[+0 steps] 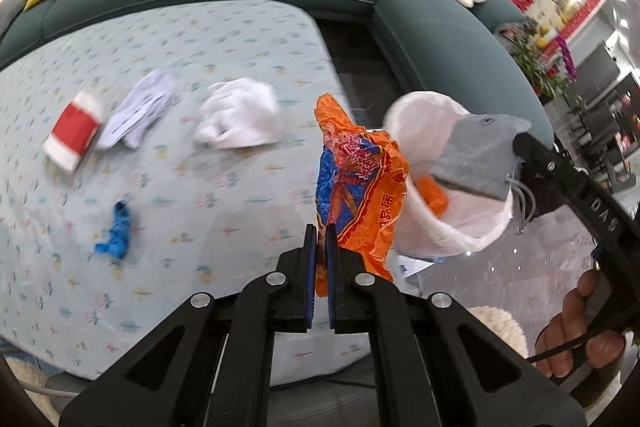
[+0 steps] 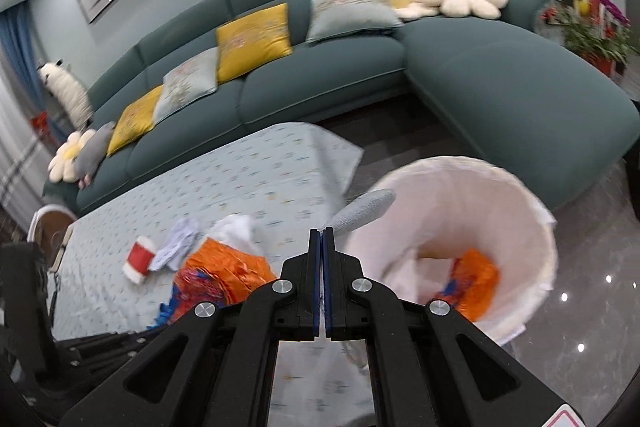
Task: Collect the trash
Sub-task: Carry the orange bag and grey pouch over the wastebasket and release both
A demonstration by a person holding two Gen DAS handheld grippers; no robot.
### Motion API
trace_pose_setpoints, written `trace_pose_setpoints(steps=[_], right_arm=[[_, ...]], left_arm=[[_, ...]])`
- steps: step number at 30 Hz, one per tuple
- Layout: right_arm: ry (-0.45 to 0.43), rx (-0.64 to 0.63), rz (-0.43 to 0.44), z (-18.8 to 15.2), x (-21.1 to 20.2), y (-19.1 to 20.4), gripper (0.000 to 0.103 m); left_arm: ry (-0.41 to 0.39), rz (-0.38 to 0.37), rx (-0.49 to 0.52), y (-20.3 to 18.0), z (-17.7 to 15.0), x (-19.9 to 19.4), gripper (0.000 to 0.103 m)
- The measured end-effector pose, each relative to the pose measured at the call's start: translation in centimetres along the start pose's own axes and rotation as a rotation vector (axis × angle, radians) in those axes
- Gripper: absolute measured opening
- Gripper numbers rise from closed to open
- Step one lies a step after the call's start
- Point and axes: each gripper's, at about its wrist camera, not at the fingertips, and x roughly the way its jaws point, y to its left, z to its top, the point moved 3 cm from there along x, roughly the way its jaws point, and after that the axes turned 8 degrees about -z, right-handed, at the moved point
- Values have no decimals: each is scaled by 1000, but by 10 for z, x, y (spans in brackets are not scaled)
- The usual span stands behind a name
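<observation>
My left gripper (image 1: pixel 321 231) is shut on a crumpled orange and blue snack wrapper (image 1: pixel 360 179), held up above the table's right end. Just right of it hangs a white lined trash basket (image 1: pixel 424 131), tilted. My right gripper (image 2: pixel 322 233) is shut on the basket's grey fabric handle (image 2: pixel 364 207); the left wrist view shows this gripper (image 1: pixel 518 157) too. Another orange wrapper (image 2: pixel 476 275) lies inside the basket (image 2: pixel 520 211). On the table lie a red and white paper cup (image 1: pixel 74 131), printed crumpled paper (image 1: pixel 140 111), a white wad (image 1: pixel 240 115) and a blue scrap (image 1: pixel 116 231).
The table carries a pale blue flowered cloth (image 1: pixel 180 47). A teal corner sofa (image 2: pixel 320 83) with cushions wraps around its far side and right. A hand (image 1: pixel 580 331) grips the right tool. Glossy grey floor (image 2: pixel 592 327) lies below the basket, with potted plants (image 1: pixel 540 63) beyond.
</observation>
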Motion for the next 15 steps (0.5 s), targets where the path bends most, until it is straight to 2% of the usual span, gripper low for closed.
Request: trace_pose_setpoints(steps=[6, 15], right_arm=[[-14, 47, -42, 0, -5, -42, 2], [-17, 82, -80, -2, -5, -77, 2]], left_arm=[[7, -25, 67, -43, 12, 16, 4], [32, -50, 126, -92, 31, 47, 4]])
